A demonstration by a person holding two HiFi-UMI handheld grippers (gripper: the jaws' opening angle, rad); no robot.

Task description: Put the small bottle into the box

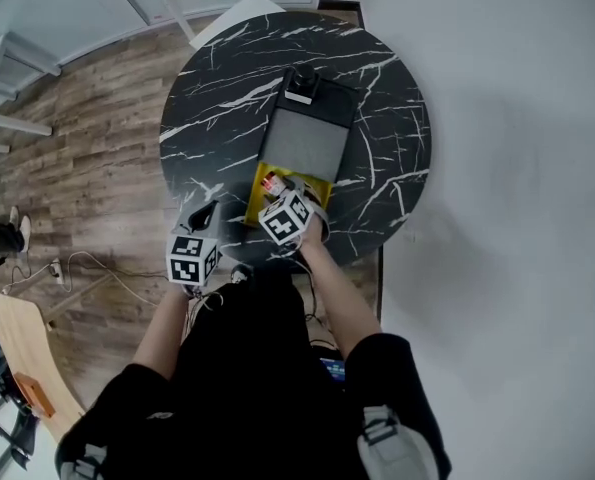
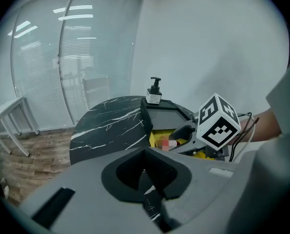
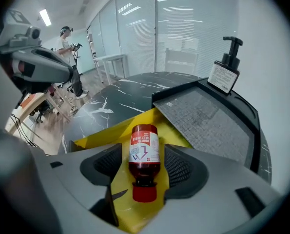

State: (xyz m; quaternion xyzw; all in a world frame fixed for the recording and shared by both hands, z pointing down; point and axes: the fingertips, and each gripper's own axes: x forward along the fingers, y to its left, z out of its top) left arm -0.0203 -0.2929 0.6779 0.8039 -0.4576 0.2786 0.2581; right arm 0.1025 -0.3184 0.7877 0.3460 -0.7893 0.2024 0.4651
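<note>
2 claws were over the table (image 1: pixel 387 158). The right claw (image 3: pixel 145 167) was clenched on the bottle (image 3: pixel 145 150), with a pad close against each side of its body. The bottle lay flat between the jaws, its red cap toward the claw's base and its bottom pointing ahead. Directly under the jaws was the yellow box (image 3: pixel 106 133), which spread out to the claw's left and in front. Beyond the box, ahead of the claw, sat a dark tray (image 3: pixel 252 116) with a pump bottle (image 3: pixel 225 67) at its far end. The left claw (image 2: pixel 147 172) was shut on nothing and held back, off to the right claw's left. By my reading the bottle had reached the box, but 1 step remained: letting go and drawing clear.
</note>
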